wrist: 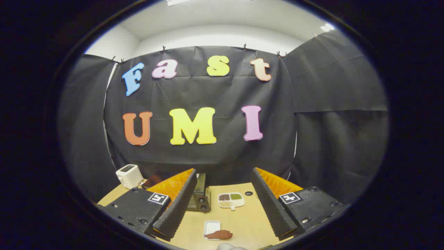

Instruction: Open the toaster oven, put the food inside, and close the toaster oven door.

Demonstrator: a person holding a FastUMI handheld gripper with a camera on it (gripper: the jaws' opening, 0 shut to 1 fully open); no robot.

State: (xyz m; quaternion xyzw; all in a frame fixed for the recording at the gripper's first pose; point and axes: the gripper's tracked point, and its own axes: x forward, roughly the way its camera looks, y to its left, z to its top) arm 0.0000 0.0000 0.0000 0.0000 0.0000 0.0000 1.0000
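- Gripper view is showing a white toaster sitting at the far left of the wooden table, well apart from everything the task needs
- The gripper is hovering above the table with its fingers spread wide, gripping nothing, the table showing in the gap between them
- The left finger is covering part of the toaster oven, a dark box standing just beyond that fingertip; its door seems to be shut, though the finger is hiding too much of it to be sure
- Between the fingers and close in, a small white tray is lying on the table with a reddish-brown piece of food resting at its near edge, its long axis running crosswise to the fingers
- Farther out between the fingers, a divided dish is sitting just right of the oven
- A small dark round thing is lying beyond the dish, near the right finger
- Judging by the layout, the opening step is not yet begun, and the oven is lying ahead and to the left, so the gripper would need to be swinging leftward and forward to reach the door
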